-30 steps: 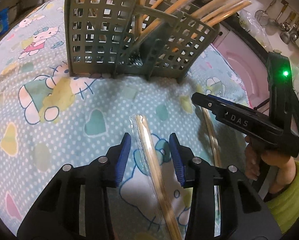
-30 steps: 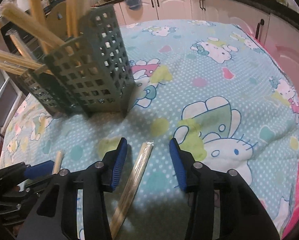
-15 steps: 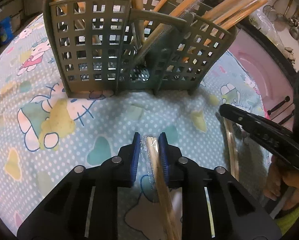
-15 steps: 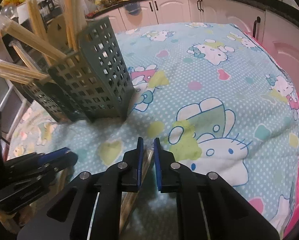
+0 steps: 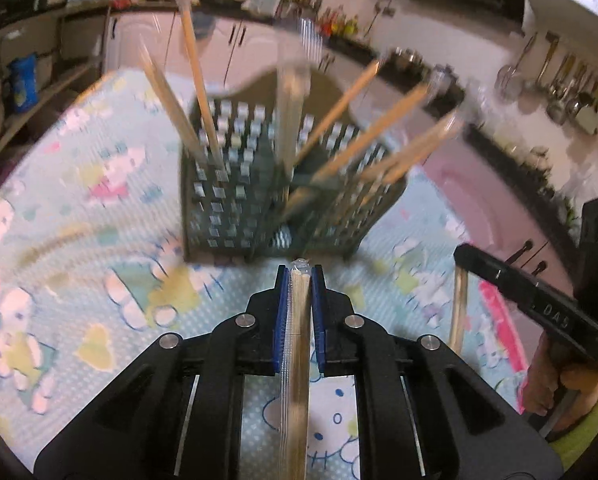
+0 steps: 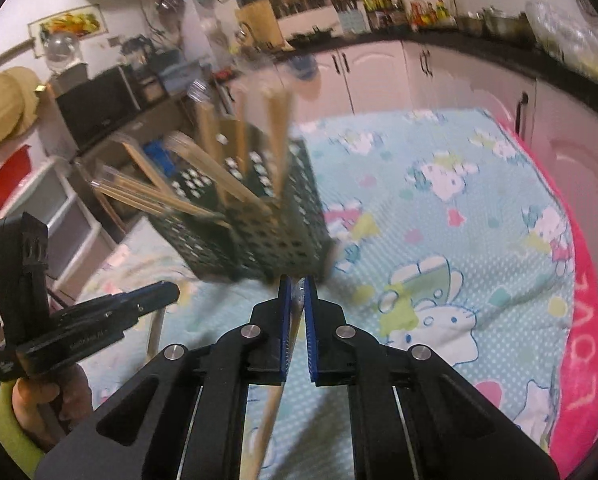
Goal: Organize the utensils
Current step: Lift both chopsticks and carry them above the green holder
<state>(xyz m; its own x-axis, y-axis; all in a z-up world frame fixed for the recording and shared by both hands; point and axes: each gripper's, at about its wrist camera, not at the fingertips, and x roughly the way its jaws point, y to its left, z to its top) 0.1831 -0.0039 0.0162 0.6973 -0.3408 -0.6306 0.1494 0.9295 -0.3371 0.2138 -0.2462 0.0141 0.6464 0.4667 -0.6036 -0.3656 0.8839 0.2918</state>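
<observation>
Claws both clamped: my left claw (image 5: 299, 270) grips wrapped chopsticks (image 5: 297, 360), right claw (image 6: 295, 280) another pair (image 6: 273, 408), facing rack (image 5: 235, 216).

grippers: 2 (image 5: 300, 270) (image 6: 297, 280) | held wrapped chopstick packs: 2 (image 5: 297, 344) (image 6: 273, 412) | green basket: 1 (image 5: 235, 200) | packs in basket: abt 7, blurry

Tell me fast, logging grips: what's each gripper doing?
Left gripper: shut on wrapped chopsticks.
Right gripper: shut on another wrapped pair.
</observation>
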